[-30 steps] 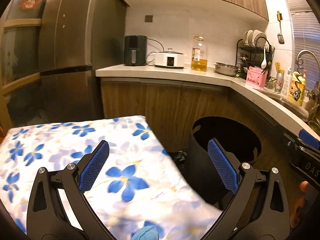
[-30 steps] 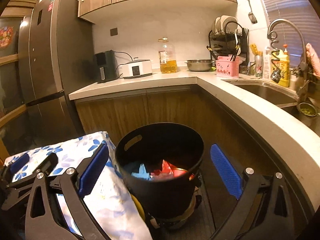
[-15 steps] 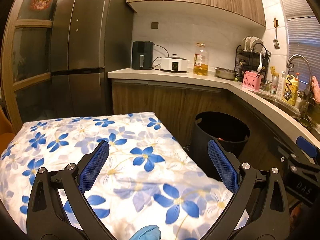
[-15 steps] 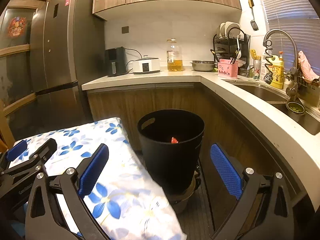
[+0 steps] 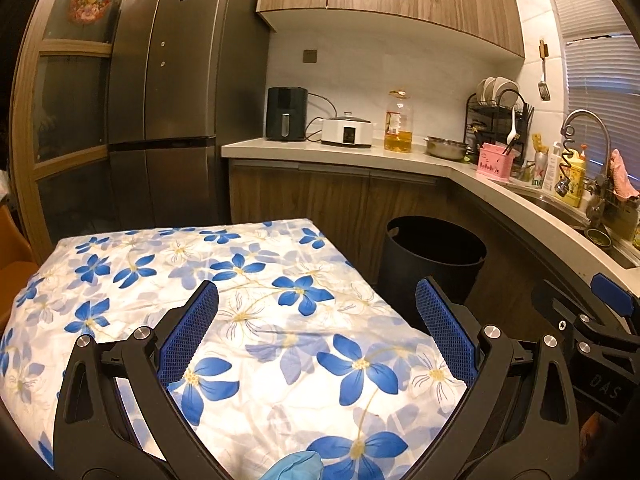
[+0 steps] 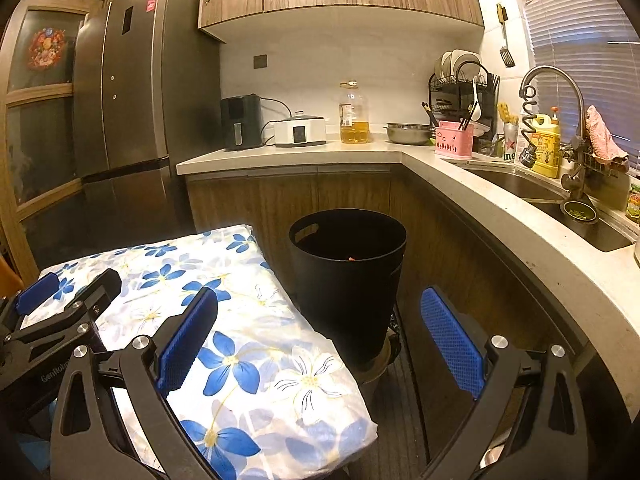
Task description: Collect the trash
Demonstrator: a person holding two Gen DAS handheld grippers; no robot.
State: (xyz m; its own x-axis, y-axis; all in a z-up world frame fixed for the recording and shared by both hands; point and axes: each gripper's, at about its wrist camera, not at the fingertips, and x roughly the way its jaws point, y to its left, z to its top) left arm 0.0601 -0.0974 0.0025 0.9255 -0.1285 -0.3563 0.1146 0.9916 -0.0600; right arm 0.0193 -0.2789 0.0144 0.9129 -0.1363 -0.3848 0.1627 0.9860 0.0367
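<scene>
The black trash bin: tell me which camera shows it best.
The right wrist view. The black trash bin stands nearly centred there, full height, handle slot visible and a scrap of red inside. In the left wrist view the bin sits farther right, its base hidden behind the floral tablecloth and gripper finger.

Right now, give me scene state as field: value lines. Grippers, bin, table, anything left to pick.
left gripper: open, empty, over the table
right gripper: open, empty, facing the bin
bin: black, upright on the floor beside the table, lidless, a bit of red showing inside
table: blue floral cloth, no loose trash visible on it
counter: appliances, oil bottle, steel bowl
trash left: none visible
</scene>
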